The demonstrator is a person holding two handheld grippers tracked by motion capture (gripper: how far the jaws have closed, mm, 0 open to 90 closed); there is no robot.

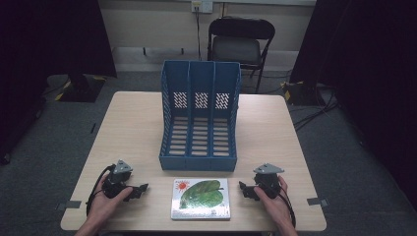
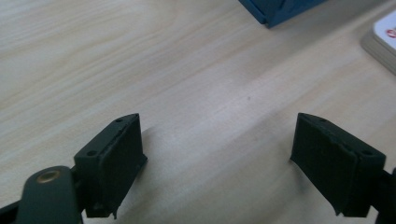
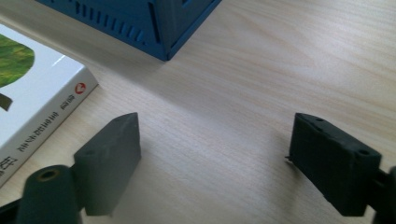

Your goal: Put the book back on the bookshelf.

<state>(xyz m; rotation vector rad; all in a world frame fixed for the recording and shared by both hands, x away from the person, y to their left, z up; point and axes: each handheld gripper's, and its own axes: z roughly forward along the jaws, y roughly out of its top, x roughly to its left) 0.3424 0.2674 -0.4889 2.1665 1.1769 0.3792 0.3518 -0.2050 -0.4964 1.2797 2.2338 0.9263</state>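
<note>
Book (image 1: 200, 198) is lying flat at the table's (image 1: 133, 128) six o'clock edge, before the blue file rack (image 1: 200, 118), while left gripper (image 1: 140, 191) and right gripper (image 1: 244, 189) are resting wide-jawed, empty, flanking it, seemingly readying a two-sided pickup.

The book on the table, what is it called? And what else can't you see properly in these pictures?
- Book title: high view, print too small; right gripper view, spine lettering cut off by the left edge.
- Book in the left gripper view: just a corner, cut by the right edge.
- File rack: both gripper views catch only a bottom corner, cut by the top edge.
- Chair legs: high view, partly hidden behind the rack.
</note>
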